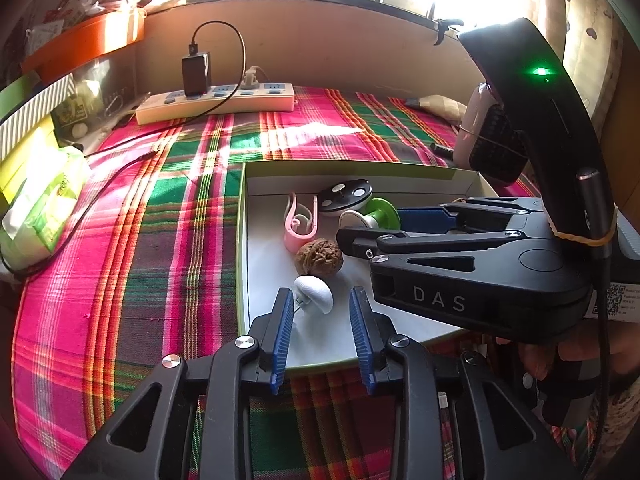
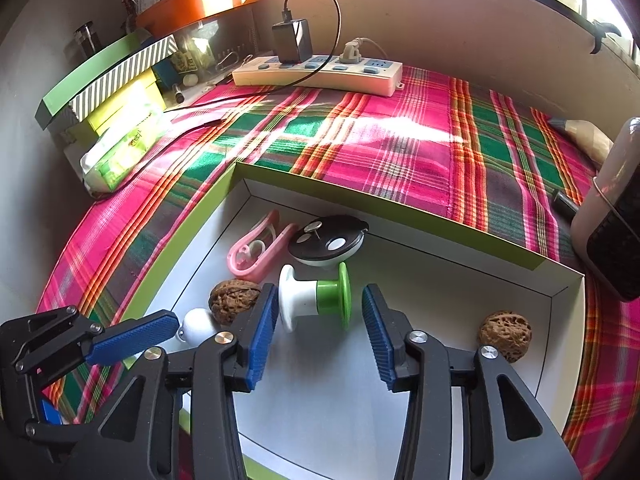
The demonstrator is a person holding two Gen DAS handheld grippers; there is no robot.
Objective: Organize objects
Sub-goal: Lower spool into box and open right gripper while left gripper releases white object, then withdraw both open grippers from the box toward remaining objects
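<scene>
Both hand-held grippers stand spread, pinching nothing: the left hand-held gripper [image 1: 322, 322] over the white knob [image 1: 315, 293], the right hand-held gripper [image 2: 320, 330] over the green-and-white spool [image 2: 316, 298], inside the box [image 2: 384, 190]. The round spool could roll away if a pad nudges it.

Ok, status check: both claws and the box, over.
Left claw open, white mushroom-shaped knob between its pads. Right claw open at white-and-green spool. Both inside green-edged white box. Nothing blocking.

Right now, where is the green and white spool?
In the right wrist view the green and white spool lies inside the box, just beyond the right gripper, below the black disc.
</scene>
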